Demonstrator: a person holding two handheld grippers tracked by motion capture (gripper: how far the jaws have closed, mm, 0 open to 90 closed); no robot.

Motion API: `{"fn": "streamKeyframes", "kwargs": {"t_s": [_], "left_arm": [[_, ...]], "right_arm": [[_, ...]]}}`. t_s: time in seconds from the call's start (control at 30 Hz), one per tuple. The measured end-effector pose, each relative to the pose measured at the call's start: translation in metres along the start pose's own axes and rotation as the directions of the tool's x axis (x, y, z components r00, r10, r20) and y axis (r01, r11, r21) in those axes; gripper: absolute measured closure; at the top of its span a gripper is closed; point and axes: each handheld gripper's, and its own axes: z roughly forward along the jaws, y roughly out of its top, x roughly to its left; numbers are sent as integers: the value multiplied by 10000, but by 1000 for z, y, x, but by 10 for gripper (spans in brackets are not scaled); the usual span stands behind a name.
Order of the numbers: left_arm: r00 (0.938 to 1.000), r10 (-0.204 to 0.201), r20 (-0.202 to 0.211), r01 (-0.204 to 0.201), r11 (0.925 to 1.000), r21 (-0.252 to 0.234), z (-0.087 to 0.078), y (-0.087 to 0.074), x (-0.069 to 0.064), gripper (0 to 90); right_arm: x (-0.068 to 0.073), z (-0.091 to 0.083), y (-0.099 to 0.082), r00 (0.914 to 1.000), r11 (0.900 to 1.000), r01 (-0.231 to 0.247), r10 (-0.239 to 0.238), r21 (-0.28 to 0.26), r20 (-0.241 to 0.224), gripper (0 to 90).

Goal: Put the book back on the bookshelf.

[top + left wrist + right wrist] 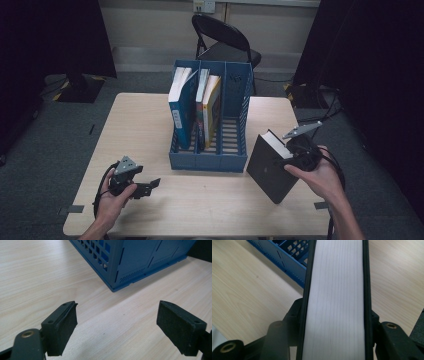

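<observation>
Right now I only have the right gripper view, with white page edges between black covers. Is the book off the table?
Observer: Yes. The right claw holds the black book tilted, at the table's right side, beside the blue file rack.
Operator: Which rack slot is free?
Observer: The rightmost compartment holds no book; the left and middle ones hold books.
Operator: Is the other claw in my way?
Observer: No. The left claw sits open, low at the front left, with nothing between its jaws.
</observation>
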Motion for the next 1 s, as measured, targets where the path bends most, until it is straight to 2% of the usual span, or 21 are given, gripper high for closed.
{"fn": "streamKeyframes", "kwargs": {"t_s": [0.23, 0.3, 0.37, 0.43, 0.57, 0.67, 1.0], "left_arm": [[10000, -71, -60, 71, 9999, 80, 0, 0, 0, 164], [10000, -78, -48, 78, 9999, 76, 0, 0, 0, 164], [10000, -51, -49, 51, 9999, 94, 0, 0, 0, 164], [9999, -88, -93, 89, 9999, 125, 1, -1, 1, 164], [9999, -85, -87, 86, 9999, 142, 2, -1, 1, 166], [9999, -94, -100, 95, 9999, 144, 2, -1, 1, 166], [9996, -209, -167, 213, 9995, 236, 2, -2, 3, 166]], "right_arm": [[0, 8, 16, 10000, 9928, -79, 83, 1197, -29, 482], [0, 11, 21, 10000, 9847, -11, 22, 1741, -60, 482], [0, 13, 22, 10000, 9820, -26, 9, 1891, 94, 487], [-1, 15, 23, 9999, 9761, -133, 151, 2171, -67, 493], [0, 17, 25, 9999, 9696, -123, 133, 2443, -21, 488], [0, 21, 29, 9999, 9552, -144, 159, 2955, -27, 496], [-1, 21, 31, 9985, 9469, -509, 539, 3175, -8, 530]]}}
